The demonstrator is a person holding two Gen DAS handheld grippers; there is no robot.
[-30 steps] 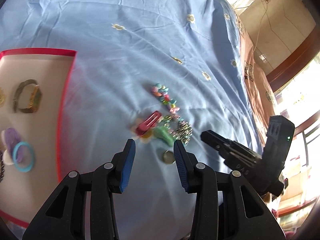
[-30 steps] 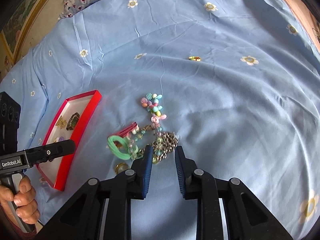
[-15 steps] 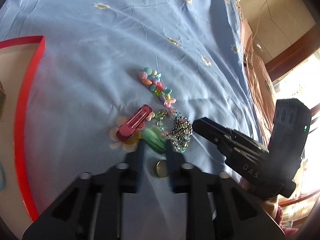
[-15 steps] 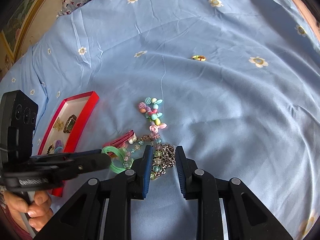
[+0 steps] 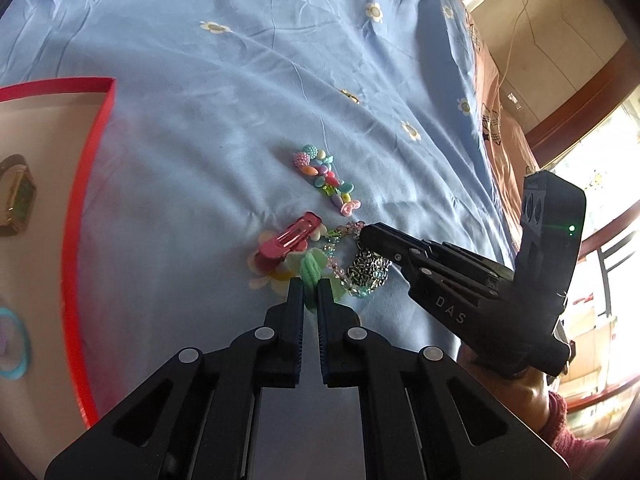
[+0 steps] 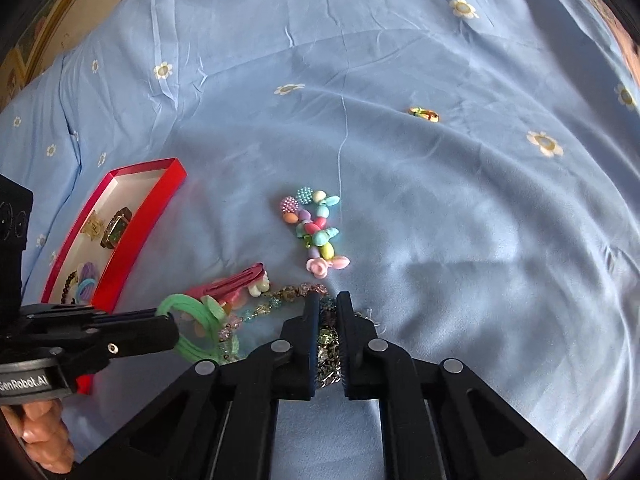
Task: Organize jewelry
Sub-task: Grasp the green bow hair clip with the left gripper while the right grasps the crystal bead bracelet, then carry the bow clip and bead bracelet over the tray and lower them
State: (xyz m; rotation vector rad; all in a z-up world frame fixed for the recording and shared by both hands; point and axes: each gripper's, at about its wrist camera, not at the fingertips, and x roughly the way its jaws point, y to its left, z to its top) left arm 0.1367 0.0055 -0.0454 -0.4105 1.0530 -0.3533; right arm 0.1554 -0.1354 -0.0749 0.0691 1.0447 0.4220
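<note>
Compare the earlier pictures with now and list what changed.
The left gripper closed from wide open and is now shut on the green hair tie. The right gripper narrowed and is shut on the silver chain bracelet in the pile. The pink hair clip, the pastel bead bracelet and the red tray stayed put on the blue bedsheet.

Left gripper (image 5: 311, 294) low centre, jaws nipped tight on a green hair tie (image 5: 311, 269); pink hair clip (image 5: 289, 238) just left of it, lying over pale flower shapes; silver chain heap (image 5: 370, 274) to the right, the right gripper (image 5: 366, 236) with its tip on the heap's upper edge; pastel bead bracelet (image 5: 326, 178) farther up the blue floral bedsheet (image 5: 224, 120); red-rimmed tray (image 5: 86, 168) at left edge holding a watch (image 5: 16, 196) and a blue ring (image 5: 14, 344).
</note>
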